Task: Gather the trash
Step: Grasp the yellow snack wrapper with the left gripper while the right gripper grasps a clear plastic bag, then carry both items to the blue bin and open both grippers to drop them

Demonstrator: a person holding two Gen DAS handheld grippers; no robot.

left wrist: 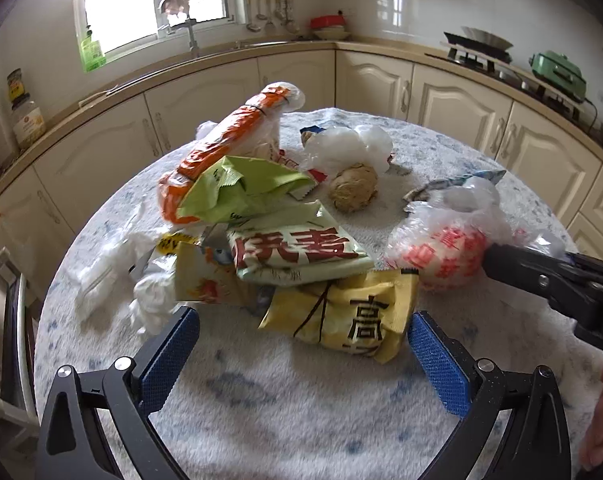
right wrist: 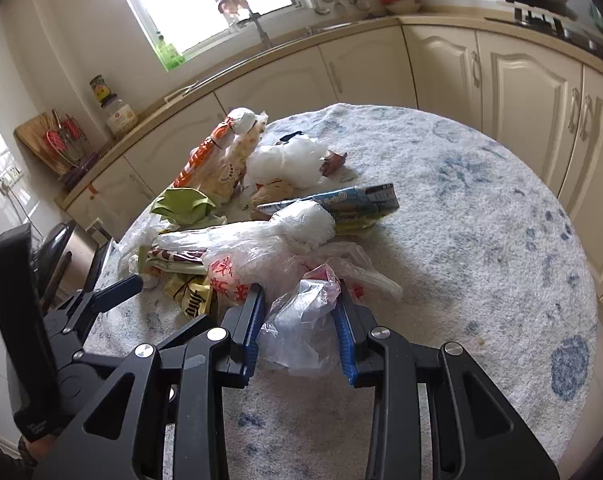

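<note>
My right claw [right wrist: 299, 312] is clenched on the crumpled tail of a thin clear plastic bag with red print [right wrist: 261, 268]; the blue pads pinch a wad of film between them, and the bag's fuller body lies just ahead of the fingertips on the fuzzy blue-and-white tablecloth [right wrist: 481, 208]. My left claw [left wrist: 303, 344] hangs released, jaws wide, with nothing between the pads. Directly ahead of it, almost between the fingertips, lies a yellow snack wrapper with black characters [left wrist: 353, 312]; just beyond that sits a pale wrapper with red characters [left wrist: 297, 248], then a folded green wrapper [left wrist: 241, 192] and, farther off and to the left, a tall orange-and-white bag [left wrist: 229, 136]. A crumpled brown lump [left wrist: 353, 188] and a white plastic wad [left wrist: 349, 148] rest beyond, to the right of centre. I judge all of this to be very light, soft and crackly: the film bag will stretch and slither, so a bunched fold like the one I hold is the safest purchase, though it may tear or slide out if I jerk it. The foil-like wrappers look slick and springy; I would take the yellow one across a creased edge or its folded middle, not flat against the cloth, where the pads could skate off or snag the pile.
</note>
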